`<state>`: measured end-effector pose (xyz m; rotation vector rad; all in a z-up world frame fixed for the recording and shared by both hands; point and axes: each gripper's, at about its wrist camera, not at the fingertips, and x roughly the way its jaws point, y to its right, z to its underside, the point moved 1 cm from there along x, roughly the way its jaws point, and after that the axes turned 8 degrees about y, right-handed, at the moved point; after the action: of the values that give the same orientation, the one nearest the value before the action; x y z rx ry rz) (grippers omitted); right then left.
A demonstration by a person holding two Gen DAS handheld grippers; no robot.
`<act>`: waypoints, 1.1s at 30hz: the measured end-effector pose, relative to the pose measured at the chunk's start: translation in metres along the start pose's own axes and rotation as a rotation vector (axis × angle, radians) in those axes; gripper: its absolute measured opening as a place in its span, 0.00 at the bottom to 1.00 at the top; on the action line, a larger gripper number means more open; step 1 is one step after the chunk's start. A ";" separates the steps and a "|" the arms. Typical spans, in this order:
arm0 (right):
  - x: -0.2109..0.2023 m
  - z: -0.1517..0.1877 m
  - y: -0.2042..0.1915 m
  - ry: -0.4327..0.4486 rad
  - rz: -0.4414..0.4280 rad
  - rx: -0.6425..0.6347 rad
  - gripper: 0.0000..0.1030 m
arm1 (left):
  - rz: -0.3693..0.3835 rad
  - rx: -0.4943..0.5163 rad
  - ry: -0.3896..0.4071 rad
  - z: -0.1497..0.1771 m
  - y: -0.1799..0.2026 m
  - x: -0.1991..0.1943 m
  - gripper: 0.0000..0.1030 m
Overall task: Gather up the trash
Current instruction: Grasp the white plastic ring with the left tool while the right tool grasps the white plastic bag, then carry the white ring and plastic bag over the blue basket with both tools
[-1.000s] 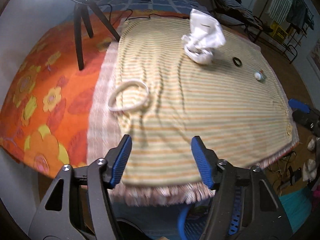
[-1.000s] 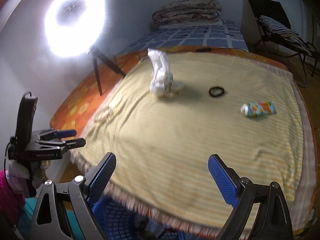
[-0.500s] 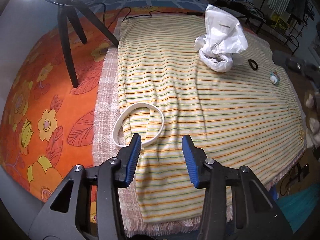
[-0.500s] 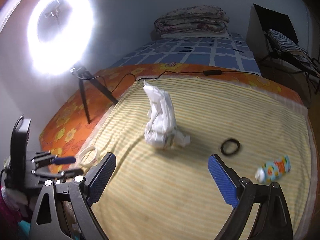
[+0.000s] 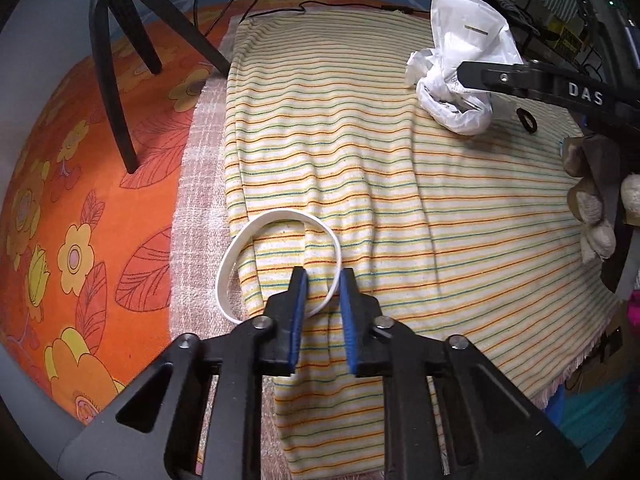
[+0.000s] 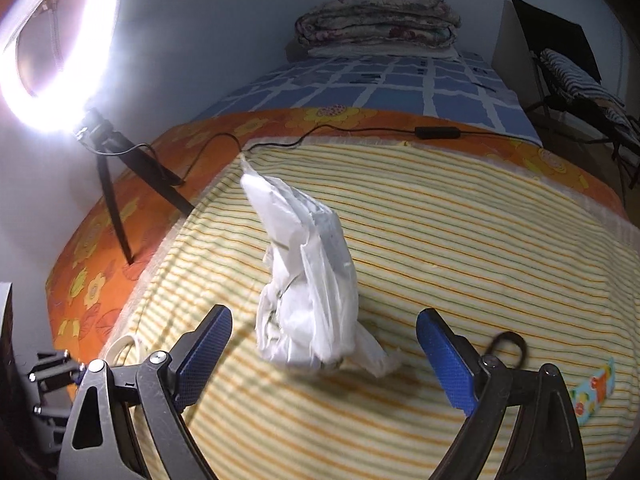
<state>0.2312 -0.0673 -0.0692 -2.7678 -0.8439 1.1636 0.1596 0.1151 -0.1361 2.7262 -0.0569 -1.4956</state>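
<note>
A white plastic ring lies on the striped cloth at its left edge. My left gripper has its jaws narrowed around the ring's near right rim, with a small gap still showing. A crumpled white plastic bag stands upright on the cloth; it also shows in the left wrist view. My right gripper is wide open, just in front of the bag. A black ring and a colourful small bottle lie right of the bag.
A black tripod with a ring light stands on the orange flowered sheet to the left. A black cable runs along the cloth's far edge. Folded blankets lie at the bed's far end.
My left gripper moved forward to the white ring and its jaws narrowed around the rim. My right gripper moved forward toward the white bag, staying open.
</note>
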 end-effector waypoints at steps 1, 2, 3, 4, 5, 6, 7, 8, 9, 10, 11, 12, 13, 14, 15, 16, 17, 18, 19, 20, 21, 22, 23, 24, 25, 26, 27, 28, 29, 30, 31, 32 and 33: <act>0.003 -0.001 0.001 0.000 -0.005 0.012 0.92 | 0.001 0.000 0.003 0.000 0.000 0.000 0.12; 0.006 -0.001 0.002 0.001 -0.009 0.023 0.92 | 0.001 -0.001 0.005 -0.001 -0.001 0.001 0.09; 0.008 -0.001 0.003 0.002 -0.013 0.032 0.91 | -0.002 -0.001 0.005 -0.002 -0.002 0.001 0.08; 0.009 -0.001 0.004 0.002 -0.014 0.038 0.89 | -0.002 -0.004 0.009 -0.002 -0.003 0.001 0.07; 0.012 -0.002 0.004 0.000 -0.017 0.043 0.85 | -0.003 -0.007 0.012 -0.002 -0.004 0.001 0.06; 0.013 -0.002 0.005 -0.003 -0.019 0.048 0.82 | -0.006 -0.010 0.014 -0.003 -0.005 0.000 0.06; 0.014 -0.001 0.006 -0.007 -0.024 0.053 0.75 | -0.010 -0.014 0.018 -0.004 -0.006 0.000 0.06; 0.015 -0.001 0.006 -0.013 -0.031 0.058 0.65 | -0.014 -0.019 0.022 -0.004 -0.008 -0.002 0.06; 0.016 0.000 0.006 -0.018 -0.035 0.060 0.59 | -0.014 -0.026 0.026 -0.004 -0.010 -0.003 0.05; 0.016 0.000 0.006 -0.021 -0.045 0.064 0.48 | -0.016 -0.030 0.029 -0.004 -0.011 -0.005 0.05; 0.015 0.001 0.006 -0.024 -0.056 0.069 0.41 | -0.019 -0.033 0.032 -0.004 -0.012 -0.006 0.05; 0.014 0.001 0.006 -0.021 -0.059 0.068 0.40 | -0.024 -0.035 0.038 -0.004 -0.013 -0.008 0.04; 0.011 0.001 0.004 -0.013 -0.057 0.061 0.35 | -0.028 -0.038 0.043 -0.003 -0.015 -0.011 0.04; 0.009 0.001 0.003 -0.009 -0.055 0.053 0.35 | -0.030 -0.042 0.049 -0.003 -0.017 -0.013 0.04; 0.007 0.001 0.002 -0.003 -0.056 0.045 0.34 | -0.034 -0.045 0.057 -0.004 -0.019 -0.016 0.04; 0.003 0.001 0.001 0.004 -0.053 0.037 0.33 | -0.038 -0.048 0.064 -0.004 -0.021 -0.021 0.04; -0.001 0.000 0.000 0.013 -0.053 0.034 0.32 | -0.038 -0.051 0.069 -0.004 -0.022 -0.024 0.04; -0.005 0.000 -0.001 0.021 -0.056 0.034 0.32 | -0.039 -0.056 0.075 -0.004 -0.023 -0.026 0.04; -0.008 -0.001 -0.001 0.026 -0.060 0.035 0.31 | -0.041 -0.063 0.081 -0.004 -0.025 -0.029 0.04; -0.013 -0.002 -0.002 0.034 -0.063 0.037 0.31 | -0.043 -0.068 0.086 -0.004 -0.025 -0.032 0.03; -0.017 -0.002 -0.002 0.042 -0.065 0.036 0.31 | -0.045 -0.073 0.090 -0.003 -0.027 -0.035 0.03; -0.020 -0.003 -0.003 0.047 -0.066 0.035 0.31 | -0.046 -0.079 0.095 -0.004 -0.028 -0.038 0.03; -0.025 -0.003 -0.003 0.053 -0.068 0.034 0.30 | -0.046 -0.083 0.102 -0.004 -0.029 -0.041 0.03; -0.031 -0.004 -0.005 0.060 -0.073 0.032 0.30 | -0.046 -0.085 0.106 -0.005 -0.028 -0.043 0.02; -0.034 -0.004 -0.005 0.065 -0.075 0.028 0.30 | -0.046 -0.089 0.111 -0.005 -0.028 -0.047 0.02; -0.040 -0.004 -0.006 0.072 -0.077 0.022 0.30 | -0.045 -0.093 0.116 -0.005 -0.028 -0.050 0.02; -0.045 -0.004 -0.007 0.078 -0.080 0.016 0.30 | -0.043 -0.098 0.121 -0.006 -0.028 -0.053 0.02; -0.050 -0.003 -0.009 0.084 -0.083 0.010 0.30 | -0.040 -0.102 0.127 -0.006 -0.029 -0.055 0.02; -0.055 -0.003 -0.010 0.090 -0.085 0.003 0.30 | -0.039 -0.105 0.130 -0.006 -0.029 -0.058 0.02; -0.061 -0.002 -0.011 0.095 -0.088 -0.001 0.30 | -0.036 -0.108 0.135 -0.007 -0.028 -0.062 0.02; -0.066 -0.002 -0.011 0.097 -0.092 -0.005 0.30 | -0.031 -0.112 0.141 -0.007 -0.027 -0.065 0.02; -0.073 0.000 -0.012 0.100 -0.094 -0.012 0.30 | -0.026 -0.113 0.146 -0.006 -0.026 -0.069 0.02; -0.078 0.001 -0.013 0.102 -0.096 -0.016 0.30 | -0.022 -0.109 0.154 -0.005 -0.023 -0.074 0.02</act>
<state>0.1794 -0.0947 -0.0163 -2.7376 -0.9672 0.9954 0.1248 0.1411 -0.0719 2.7517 0.0575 -1.2484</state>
